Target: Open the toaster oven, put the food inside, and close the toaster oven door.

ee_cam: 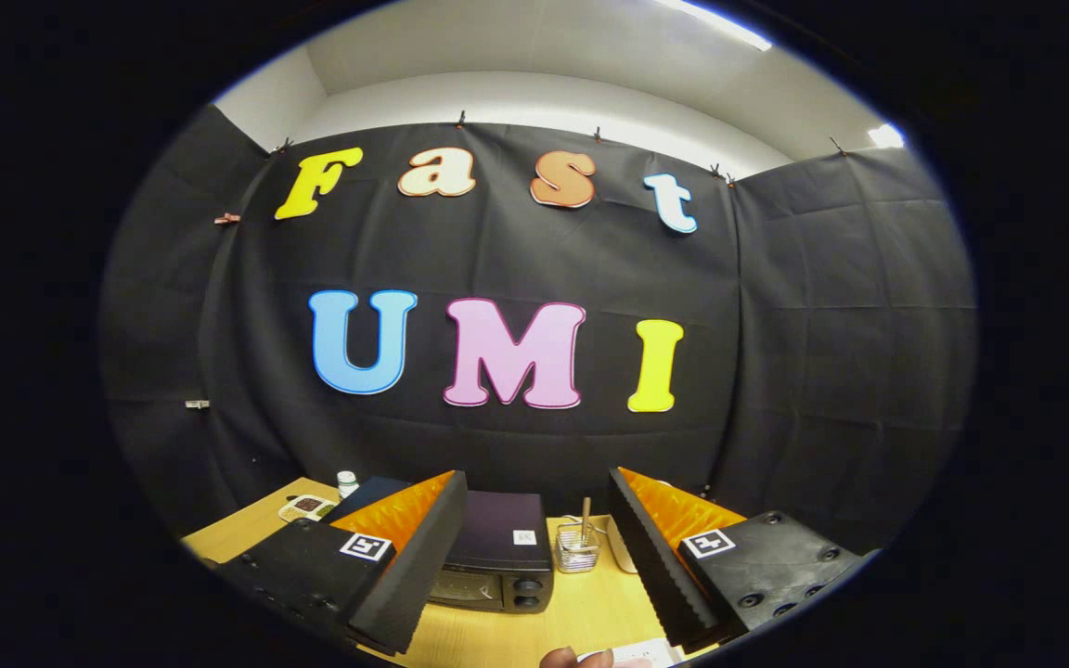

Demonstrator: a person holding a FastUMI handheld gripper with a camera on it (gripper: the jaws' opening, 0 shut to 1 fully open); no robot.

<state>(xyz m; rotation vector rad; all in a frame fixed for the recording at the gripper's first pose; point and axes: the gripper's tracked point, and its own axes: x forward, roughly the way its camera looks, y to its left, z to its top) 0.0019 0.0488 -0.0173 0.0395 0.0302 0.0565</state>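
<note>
Wooden worktop (590, 608) carries the toaster oven (497, 552), door closed; I hold my claw (534, 557) released, fingers spread.

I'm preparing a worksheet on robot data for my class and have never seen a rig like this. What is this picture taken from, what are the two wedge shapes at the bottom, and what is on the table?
The camera rides on a hand-held gripper that a person carries; there is no robot arm. The wedges are its two fingers, standing open with nothing between them. Just ahead, seen between them, a toaster oven sits on a wooden table, its door shut. Beside it is a clear glass holding a stick. Beyond the left finger are a small white bottle and a flat packet. Black cloth is the booth wall.
</note>
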